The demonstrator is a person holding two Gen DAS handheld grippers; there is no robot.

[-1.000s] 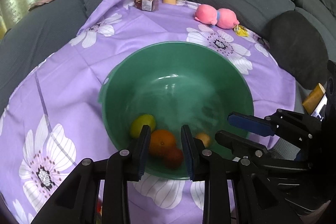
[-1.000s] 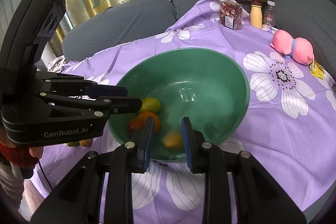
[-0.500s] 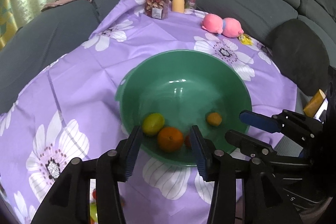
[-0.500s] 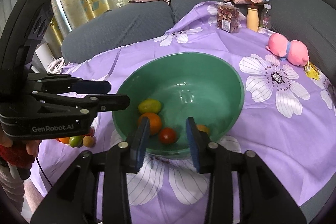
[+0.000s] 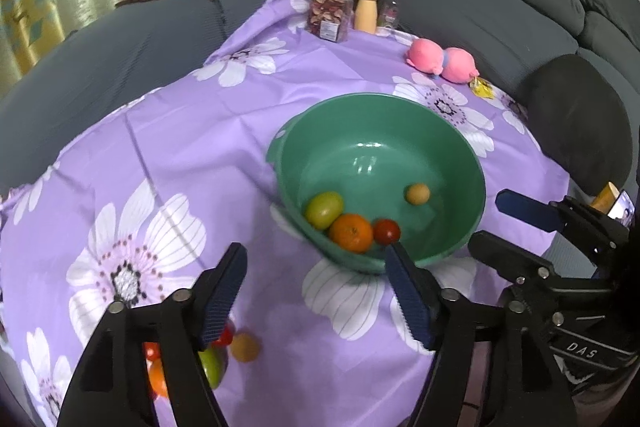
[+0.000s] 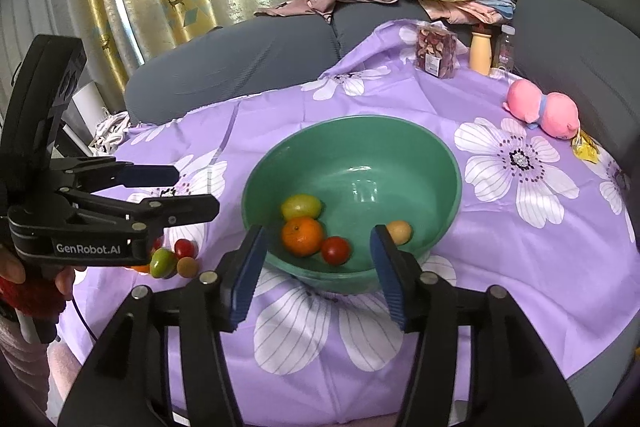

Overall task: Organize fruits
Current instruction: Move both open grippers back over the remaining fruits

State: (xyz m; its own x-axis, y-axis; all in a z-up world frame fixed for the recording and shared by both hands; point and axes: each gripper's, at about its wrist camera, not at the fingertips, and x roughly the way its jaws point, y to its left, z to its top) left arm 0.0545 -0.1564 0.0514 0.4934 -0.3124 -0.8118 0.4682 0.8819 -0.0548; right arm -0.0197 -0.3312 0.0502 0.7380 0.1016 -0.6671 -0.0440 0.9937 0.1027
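A green bowl stands on the purple flowered cloth. It holds a yellow-green fruit, an orange, a red tomato and a small yellow-orange fruit. Several loose fruits lie on the cloth left of the bowl. My left gripper is open and empty, above the cloth before the bowl and over the loose fruits. My right gripper is open and empty, just short of the bowl's near rim.
At the cloth's far edge stand a clear box of dried fruit, a beige bottle and a clear bottle. A pink plush toy lies far right. Grey sofa cushions surround the cloth; folded clothes lie behind.
Both grippers have drawn back from the bowl and risen, and both have opened wide. The small yellow-orange fruit now lies free in the bowl. The loose fruits have come into view.
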